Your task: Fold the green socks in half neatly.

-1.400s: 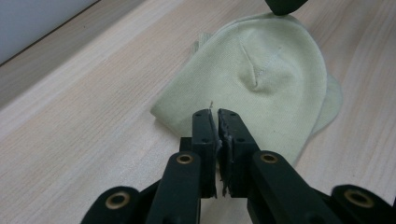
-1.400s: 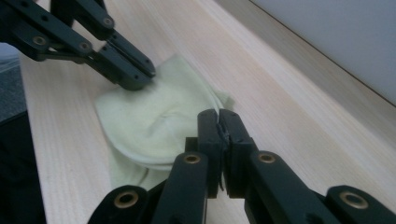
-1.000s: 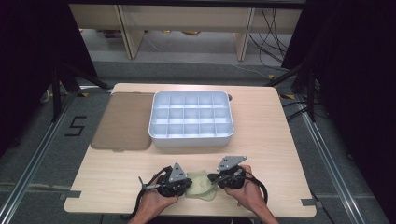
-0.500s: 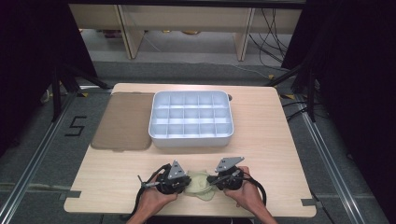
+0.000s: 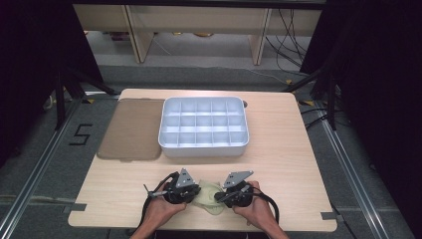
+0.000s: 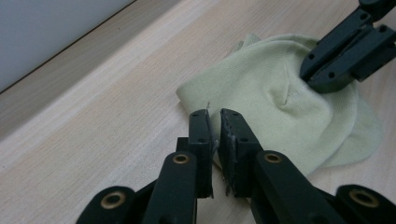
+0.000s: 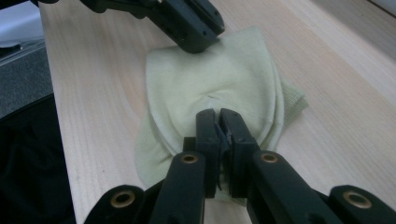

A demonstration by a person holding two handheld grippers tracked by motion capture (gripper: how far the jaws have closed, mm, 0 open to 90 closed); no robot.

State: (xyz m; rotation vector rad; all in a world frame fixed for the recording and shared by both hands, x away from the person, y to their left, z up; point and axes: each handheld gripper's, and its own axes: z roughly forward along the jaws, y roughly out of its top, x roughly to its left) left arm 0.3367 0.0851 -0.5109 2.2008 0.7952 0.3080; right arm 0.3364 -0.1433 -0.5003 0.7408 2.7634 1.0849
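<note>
Both grippers (image 5: pixel 199 191) (image 5: pixel 223 196) pinch the pale cloth (image 5: pixel 209 196); compartment tray (image 5: pixel 203 145) sits well beyond.

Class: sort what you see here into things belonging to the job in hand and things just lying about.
In the job: pale green sock; left gripper and right gripper, both pinching the sock.

Lying about: white compartment tray; brown mat; wooden table.

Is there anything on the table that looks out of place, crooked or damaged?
Nothing looks damaged or spilled. The pale green cloth lies crumpled near the table's front edge, pinched at one side by the left tool and at the other by the right tool. The white compartment tray sits square beside the brown mat.
</note>
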